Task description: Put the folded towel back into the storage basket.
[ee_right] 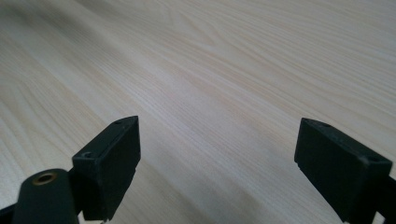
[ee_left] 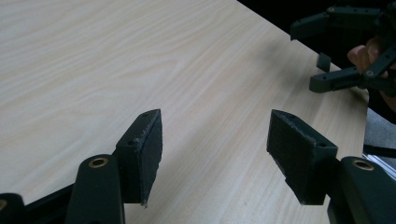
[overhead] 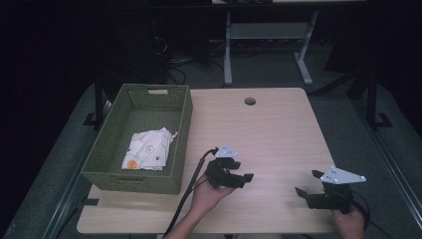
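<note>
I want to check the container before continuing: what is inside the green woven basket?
Inside the green woven rectangular basket lies a folded white cloth with small coloured prints. Whatever may be under the cloth is covered, so it cannot be seen.

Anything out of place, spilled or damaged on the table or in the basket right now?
Nothing serious. The white patterned cloth lies loosely folded inside the green woven basket, which overhangs the table's left edge. The left gripper's pad edges look slightly frayed. Both grippers, including the right gripper, are open and hold nothing.

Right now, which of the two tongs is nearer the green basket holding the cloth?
The left tongs, held over the table's middle just right of the basket. The right tongs sit far off, near the table's right edge.
</note>
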The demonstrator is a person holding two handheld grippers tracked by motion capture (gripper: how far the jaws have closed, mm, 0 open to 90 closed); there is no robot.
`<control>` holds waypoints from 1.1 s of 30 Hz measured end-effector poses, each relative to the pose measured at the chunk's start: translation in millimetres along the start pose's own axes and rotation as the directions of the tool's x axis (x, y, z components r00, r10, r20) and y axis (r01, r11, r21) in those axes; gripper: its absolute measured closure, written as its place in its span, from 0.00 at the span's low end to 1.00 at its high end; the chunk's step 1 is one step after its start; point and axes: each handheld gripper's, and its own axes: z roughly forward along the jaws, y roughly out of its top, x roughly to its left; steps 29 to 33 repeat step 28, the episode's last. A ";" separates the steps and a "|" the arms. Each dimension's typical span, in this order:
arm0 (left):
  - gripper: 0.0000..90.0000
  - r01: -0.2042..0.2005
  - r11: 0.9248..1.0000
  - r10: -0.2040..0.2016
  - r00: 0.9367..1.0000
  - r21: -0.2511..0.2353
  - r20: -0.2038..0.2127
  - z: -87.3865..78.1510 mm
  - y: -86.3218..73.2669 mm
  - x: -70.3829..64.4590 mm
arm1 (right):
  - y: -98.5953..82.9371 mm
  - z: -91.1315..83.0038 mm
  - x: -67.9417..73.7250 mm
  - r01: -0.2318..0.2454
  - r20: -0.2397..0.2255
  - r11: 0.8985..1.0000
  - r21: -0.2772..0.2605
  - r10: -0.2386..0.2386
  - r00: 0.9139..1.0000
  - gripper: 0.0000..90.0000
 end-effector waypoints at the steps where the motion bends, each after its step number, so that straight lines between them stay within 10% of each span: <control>1: 0.41 -0.009 1.000 0.009 1.000 0.000 0.003 1.1 -3.5 -1.9 | -0.4 0.4 -0.6 0.003 0.001 1.000 0.004 -0.003 1.000 0.16; 33: 0.34 -0.123 0.992 0.123 0.992 0.037 -0.002 -0.3 -40.0 -20.7 | -1.4 2.4 1.9 0.009 -0.017 1.000 0.009 -0.009 1.000 0.16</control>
